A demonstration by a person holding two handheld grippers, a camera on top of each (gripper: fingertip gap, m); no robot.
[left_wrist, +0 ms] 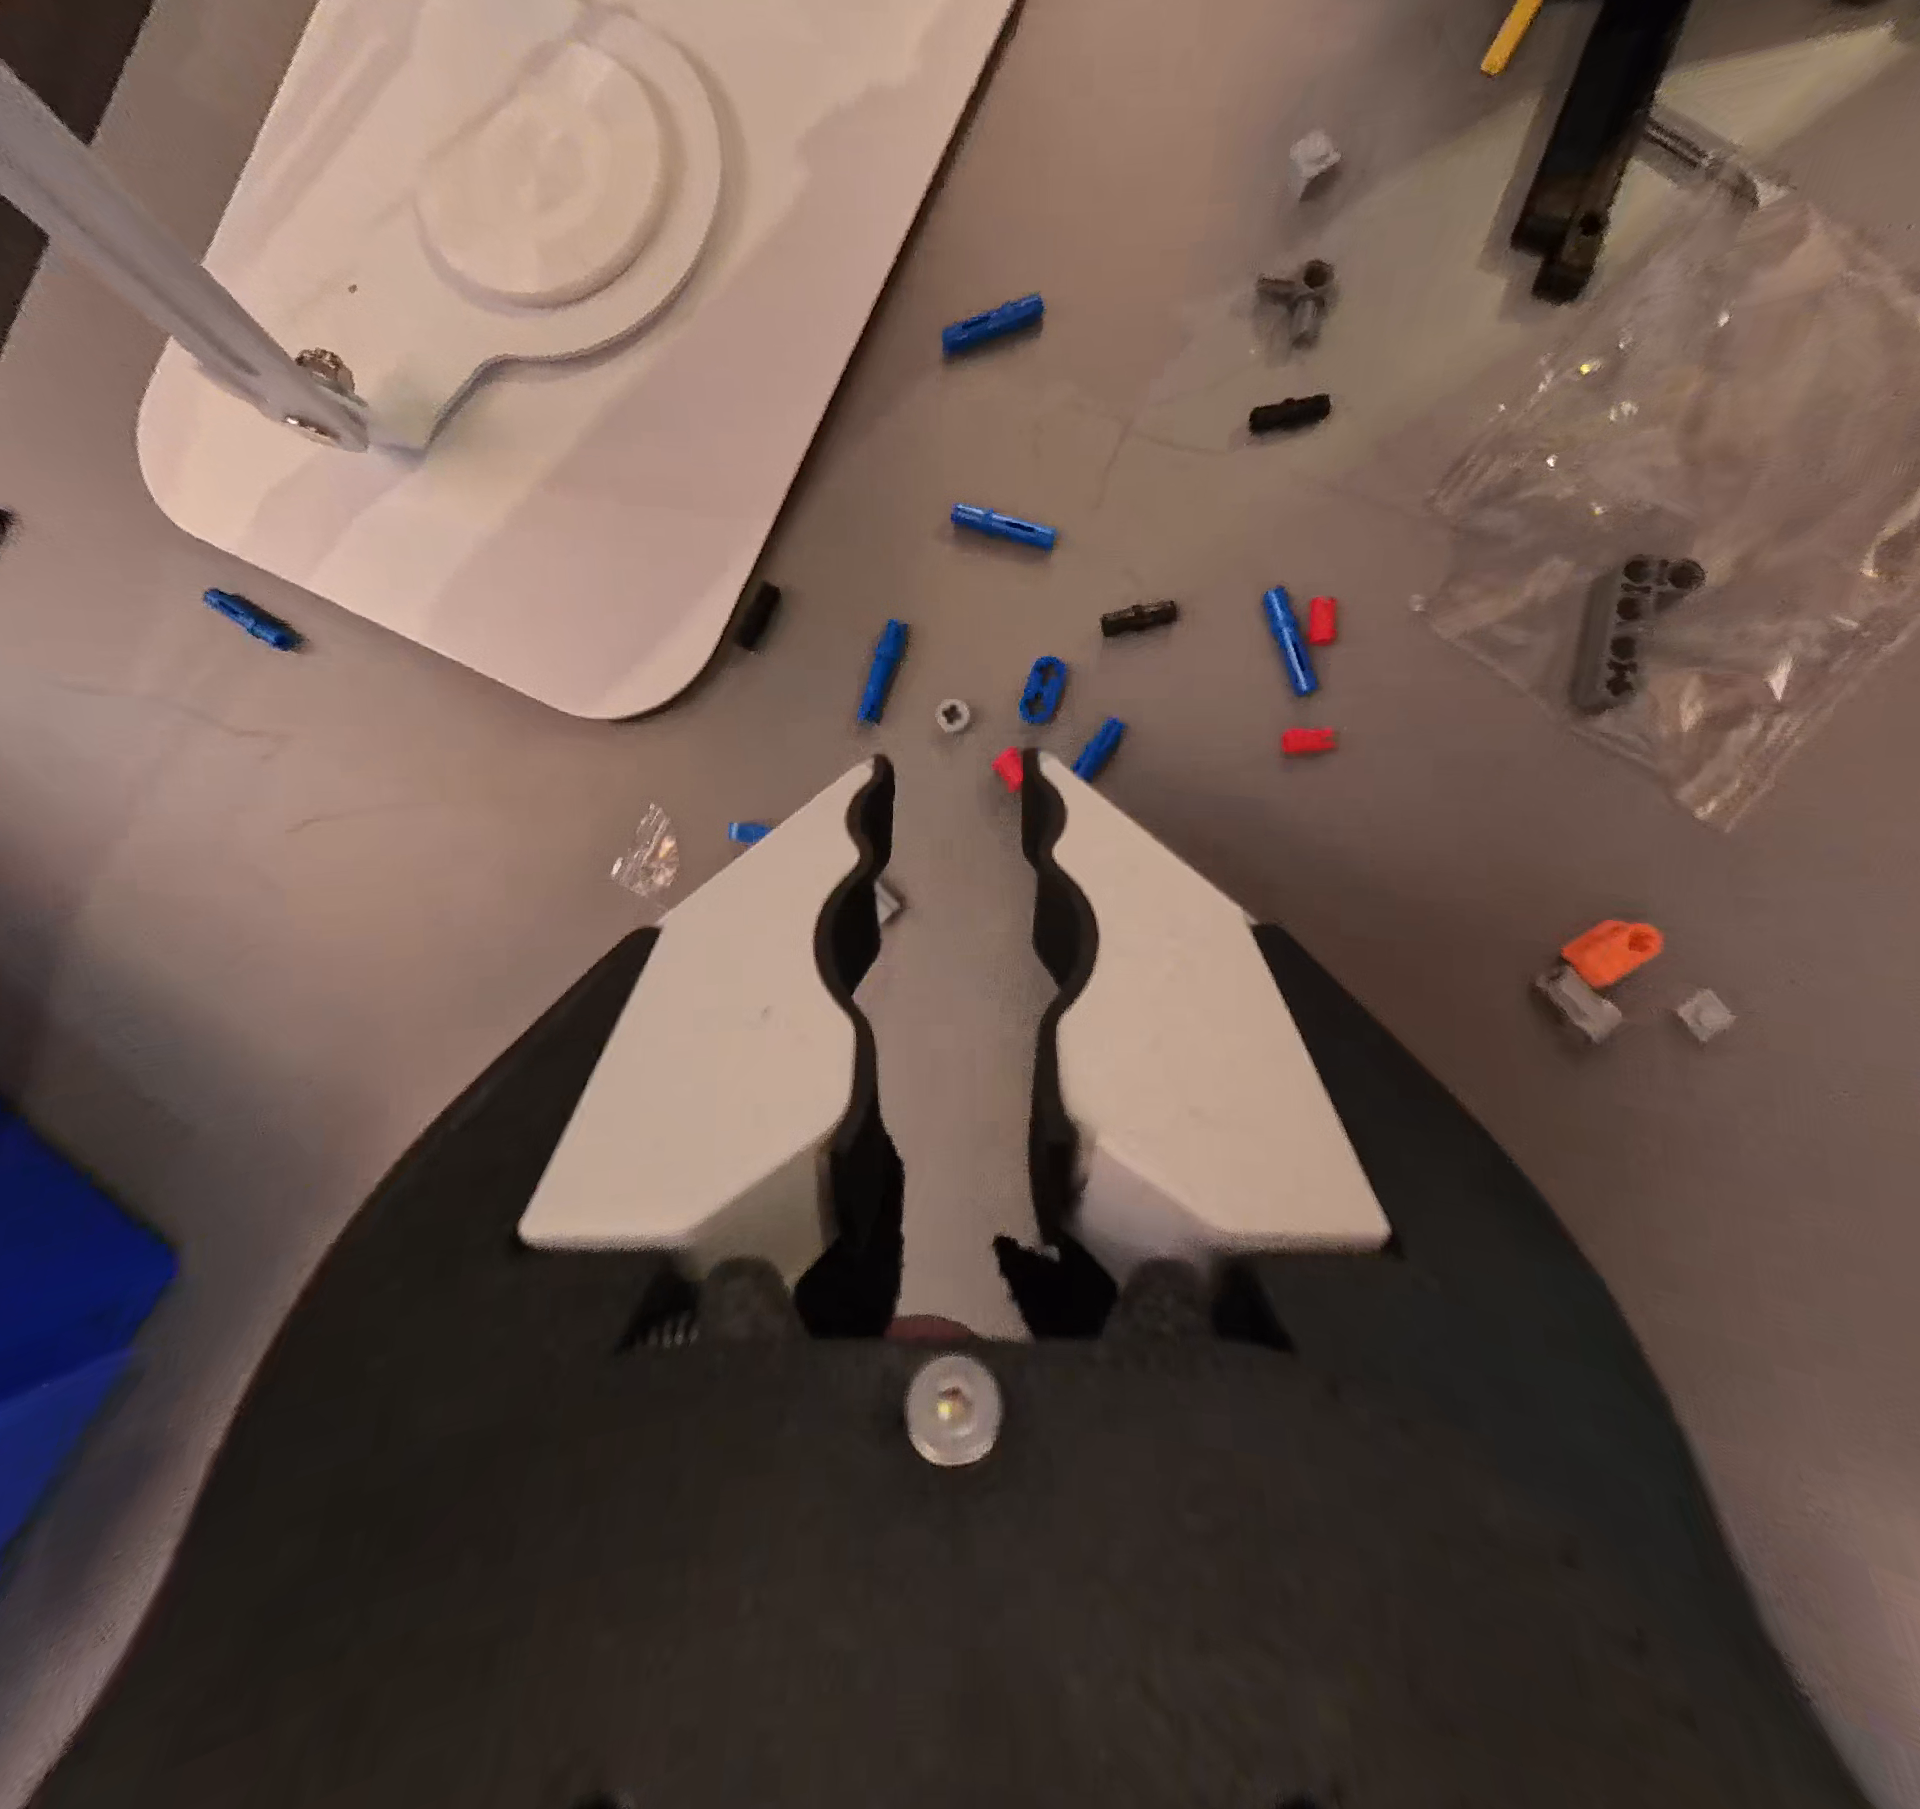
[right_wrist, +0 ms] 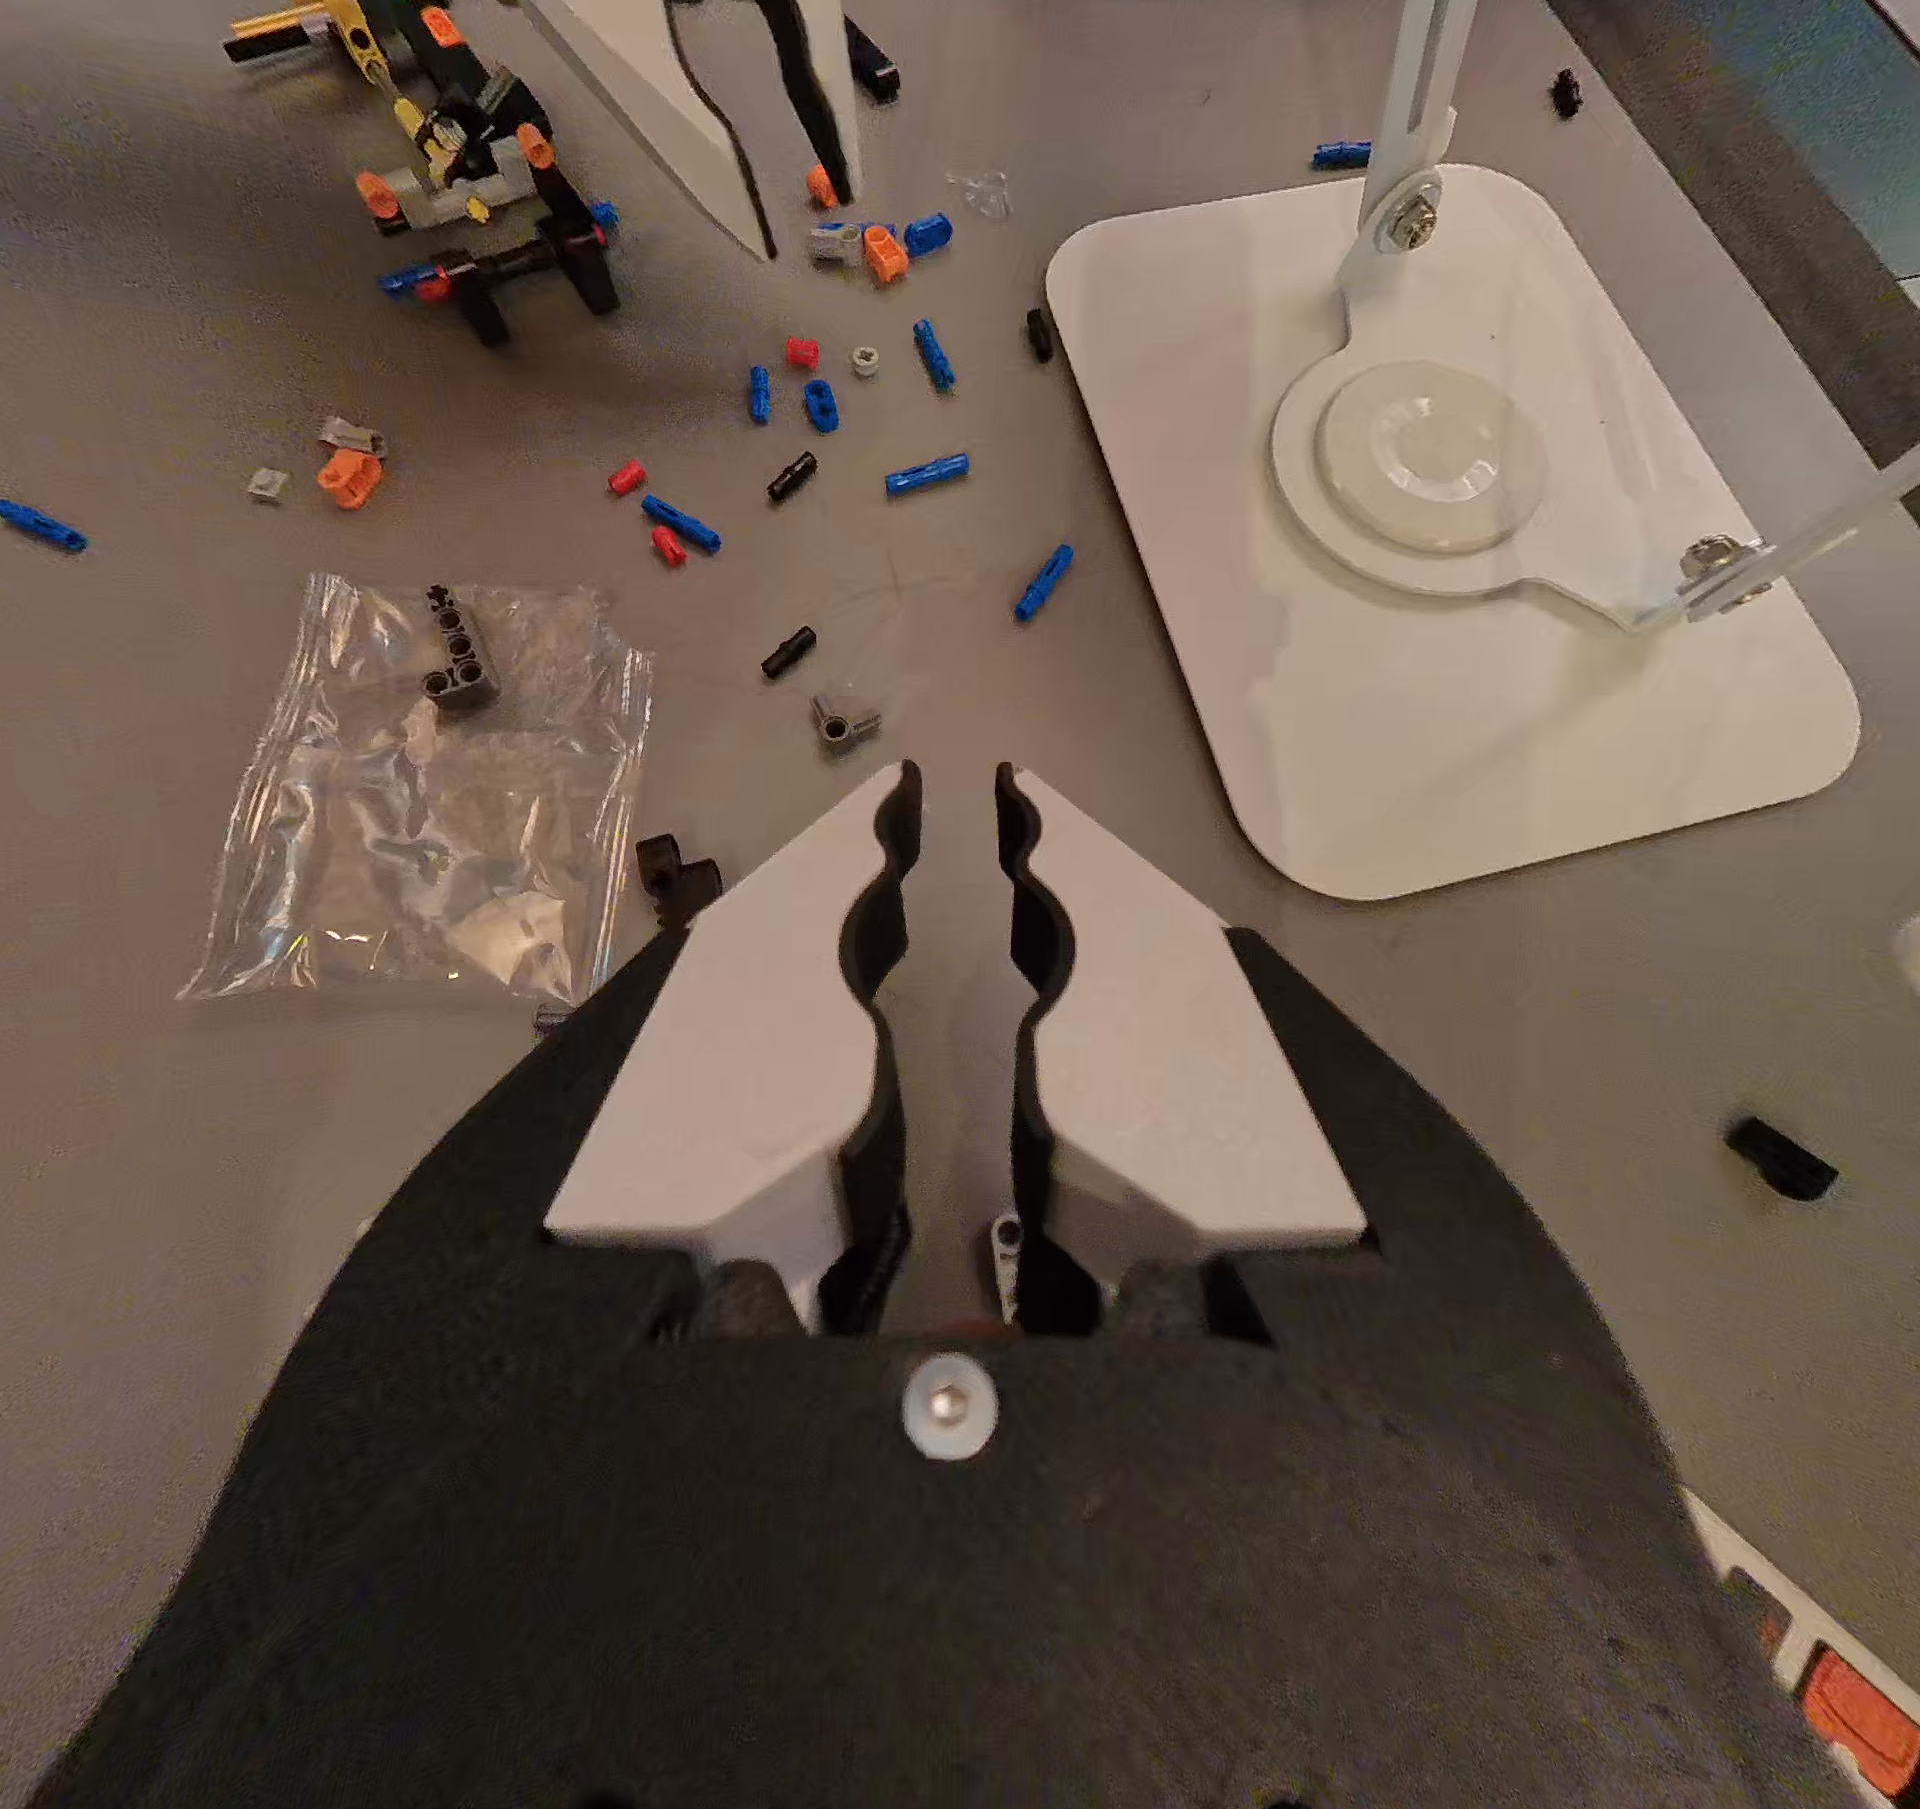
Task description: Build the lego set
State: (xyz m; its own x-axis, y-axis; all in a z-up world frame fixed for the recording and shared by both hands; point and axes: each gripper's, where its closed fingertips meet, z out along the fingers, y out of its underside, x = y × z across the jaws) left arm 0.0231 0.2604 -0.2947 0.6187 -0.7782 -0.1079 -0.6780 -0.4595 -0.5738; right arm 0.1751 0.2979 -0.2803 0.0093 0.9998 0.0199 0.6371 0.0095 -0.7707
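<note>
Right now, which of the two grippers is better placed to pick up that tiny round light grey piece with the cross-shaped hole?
Left. The left gripper is open with the tiny round light grey piece just ahead of its tips. The right gripper, also open, sits far back from it, with other parts between.

**Two wrist cams, steep down-look**

Your left cam sits close above the tabletop (left_wrist: 1143, 928), facing the scattered pins. Your right cam hangs a little higher, facing back toward the left tool (right_wrist: 800, 211). Both share the white stand base (left_wrist: 582, 305) (right_wrist: 1455, 720), pins and plastic bag (left_wrist: 1683, 533) (right_wrist: 416, 803).
</note>
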